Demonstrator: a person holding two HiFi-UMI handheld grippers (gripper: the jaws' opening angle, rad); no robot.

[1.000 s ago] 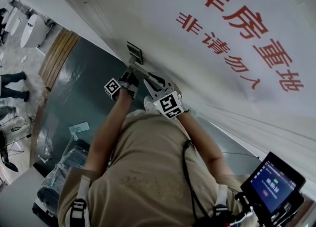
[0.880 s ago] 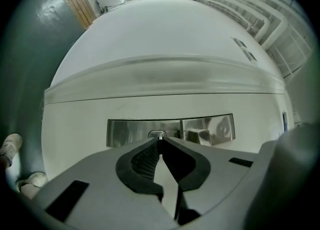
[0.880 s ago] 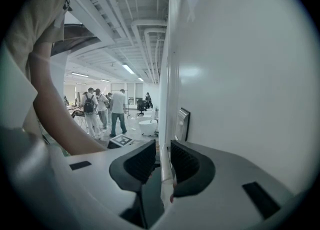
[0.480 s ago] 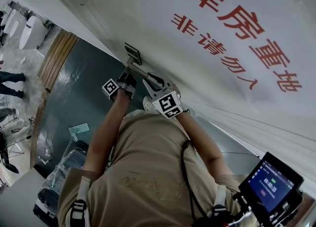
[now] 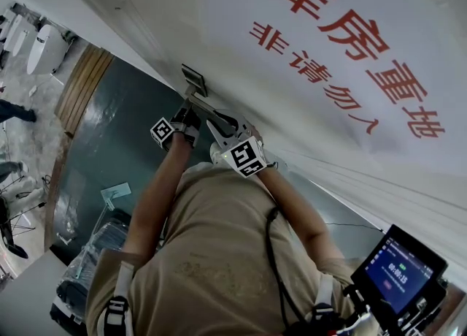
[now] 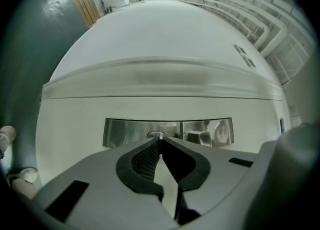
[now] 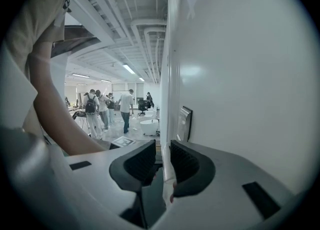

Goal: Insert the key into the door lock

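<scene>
Looks like the insertion step itself, right at the point of entry. Finds the left gripper point(image 6: 159, 143) pointing level at the white door point(image 5: 241, 71), jaws brought together at the tips and pinching a thin pale sliver, most likely the key point(image 6: 160, 138) seen edge-on, though too slim to make out fully. Puts that sliver directly in front of the small oval keyhole point(image 6: 155, 135) in the brushed-steel lock plate point(image 6: 125, 132), touching it or just short of it; cannot tell which, nor how much blade, if any, already inside. Shows the right gripper point(image 7: 164, 161) just beside the left one in the head view, angled down along the door face, jaws a little apart with nothing pressed between the pads, so seemingly idle in this step. Calls next for a straight, level push along the line of the keyhole, with the blade kept in the slot's own orientation and the grip kept firm to stop any pivoting of the key between the pads. Needs a small correction sideways or in roll first, in case of a tip slightly off the slot. Risks a skid across the smooth steel, or a key twisted askew in the jaws, with any push made while misaligned.
</scene>
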